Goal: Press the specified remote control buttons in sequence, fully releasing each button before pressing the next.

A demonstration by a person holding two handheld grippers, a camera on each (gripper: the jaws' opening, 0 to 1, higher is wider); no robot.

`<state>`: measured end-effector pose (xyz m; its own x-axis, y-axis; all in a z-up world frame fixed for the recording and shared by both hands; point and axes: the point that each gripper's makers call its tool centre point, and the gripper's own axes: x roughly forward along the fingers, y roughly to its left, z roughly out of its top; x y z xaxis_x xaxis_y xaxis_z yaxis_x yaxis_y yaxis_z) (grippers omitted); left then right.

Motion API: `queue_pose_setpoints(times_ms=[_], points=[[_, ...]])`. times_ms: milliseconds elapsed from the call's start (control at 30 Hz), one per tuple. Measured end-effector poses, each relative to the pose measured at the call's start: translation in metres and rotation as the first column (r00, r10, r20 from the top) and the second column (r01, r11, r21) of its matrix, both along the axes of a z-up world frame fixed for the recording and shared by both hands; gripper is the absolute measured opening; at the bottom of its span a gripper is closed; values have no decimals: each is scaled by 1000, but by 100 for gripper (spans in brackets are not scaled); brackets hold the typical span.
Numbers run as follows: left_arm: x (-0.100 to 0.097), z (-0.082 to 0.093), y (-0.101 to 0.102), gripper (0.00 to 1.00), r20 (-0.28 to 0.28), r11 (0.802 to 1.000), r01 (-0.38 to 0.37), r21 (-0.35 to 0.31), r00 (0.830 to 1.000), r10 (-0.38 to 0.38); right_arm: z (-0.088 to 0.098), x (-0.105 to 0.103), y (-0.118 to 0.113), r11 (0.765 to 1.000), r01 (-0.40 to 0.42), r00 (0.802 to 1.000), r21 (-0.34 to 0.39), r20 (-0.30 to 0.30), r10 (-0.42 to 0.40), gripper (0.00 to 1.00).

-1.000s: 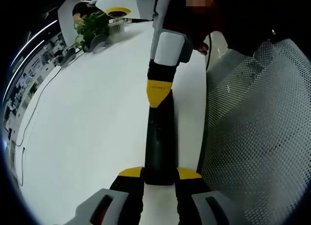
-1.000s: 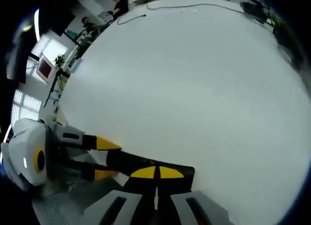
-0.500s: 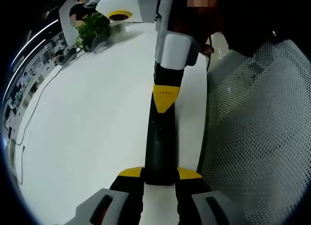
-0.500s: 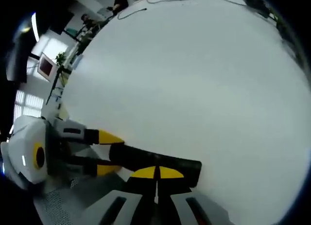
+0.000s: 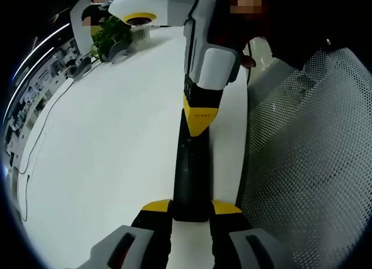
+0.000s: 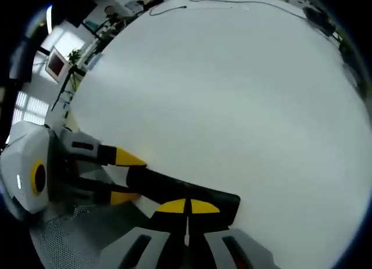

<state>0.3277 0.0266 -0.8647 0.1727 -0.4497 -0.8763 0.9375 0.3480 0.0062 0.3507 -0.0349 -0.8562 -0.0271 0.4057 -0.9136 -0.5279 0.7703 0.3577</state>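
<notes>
The big white worktop (image 5: 104, 147) has the black remote (image 5: 190, 176) lying near its edge, next to a mesh chair (image 5: 302, 164), so a hard push could slide the remote off the side. The left claw (image 5: 192, 208) is clamped on one end of the remote to hold it. The right claw (image 6: 187, 207) has its tips shut together and pressed down on the remote, and if it slips sideways it could hit the wrong button.

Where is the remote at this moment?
The remote lies on the white table, held between the left tool's jaws, with the right tool's tip at its far end.
</notes>
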Motion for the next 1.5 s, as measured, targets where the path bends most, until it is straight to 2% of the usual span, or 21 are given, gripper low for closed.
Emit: queue_pose_setpoints(times_ms=[167,300,467,600,700,800,900,1000,1233,1367,1500], points=[[0,0,0,25,-1,1000,1,1,1000,-1,0,0,0,1000,-6,1000,-1,3,6,0],[0,0,-1,25,-3,1000,2,4,1000,-2,0,-1,1,998,-63,997,-21,51,64,0],[0,0,-1,25,-2,1000,1,5,1000,-1,0,1,-1,1000,-4,1000,5,7,4,0],[0,0,-1,25,-1,1000,-1,4,1000,1,1,0,0,1000,11,1000,7,-9,-11,0],[0,0,-1,25,0,1000,-6,1,1000,6,3,0,-3,1000,-2,1000,-15,0,2,0],[0,0,-1,25,2,1000,-10,-2,1000,10,7,4,-4,1000,20,1000,1,6,-20,0],[0,0,-1,25,2,1000,-12,-5,1000,12,11,4,-4,995,91,995,37,-52,-89,0],[0,0,0,25,2,1000,-15,-7,1000,15,10,3,-9,993,116,990,24,-82,-114,0],[0,0,-1,25,1,1000,-15,-8,1000,15,3,-9,-11,996,86,988,-14,-130,-87,0],[0,0,-1,25,2,1000,-14,-7,1000,14,-1,-10,-12,998,58,991,-39,-116,-62,0],[0,0,-1,25,2,1000,-11,-5,1000,11,-1,-9,-13,997,71,989,-32,-128,-74,0]])
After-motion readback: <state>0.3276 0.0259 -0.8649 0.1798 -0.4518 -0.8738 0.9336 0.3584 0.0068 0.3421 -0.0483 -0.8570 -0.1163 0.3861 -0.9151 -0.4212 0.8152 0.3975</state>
